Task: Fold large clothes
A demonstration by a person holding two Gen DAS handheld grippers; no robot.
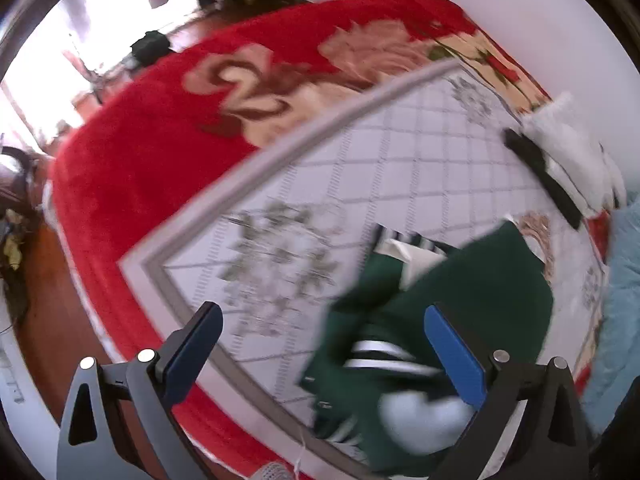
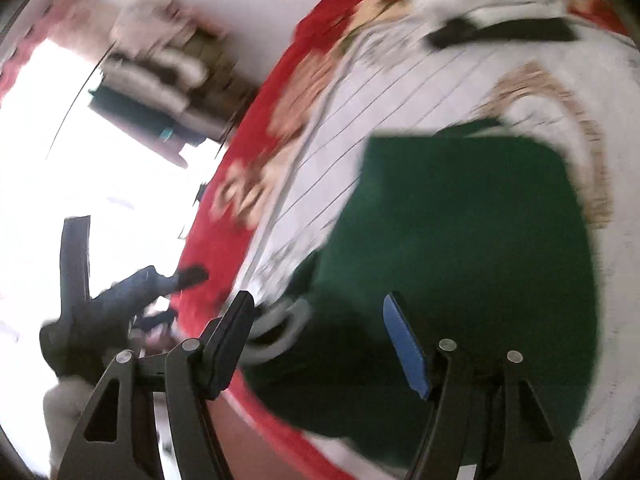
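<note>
A dark green garment [image 1: 472, 292] with white-striped trim lies bunched on the white quilted sheet [image 1: 400, 168] of a bed. My left gripper [image 1: 322, 314] hangs above the garment's left edge, open, with nothing between its pads. In the right wrist view the green garment [image 2: 460, 240] appears as a broad folded block, blurred by motion. My right gripper [image 2: 319, 300] is open over its near left part and grips nothing. A grey-white cuff or collar piece [image 2: 280, 324] shows beside the right gripper's left finger [image 2: 240, 316].
A red floral blanket [image 1: 160, 160] covers the bed beneath the sheet and runs to the edge above a wooden floor [image 1: 44, 320]. A white garment [image 1: 568, 152] with a black strip [image 1: 540, 172] lies at the far side. Light blue fabric [image 1: 624, 280] sits at the right.
</note>
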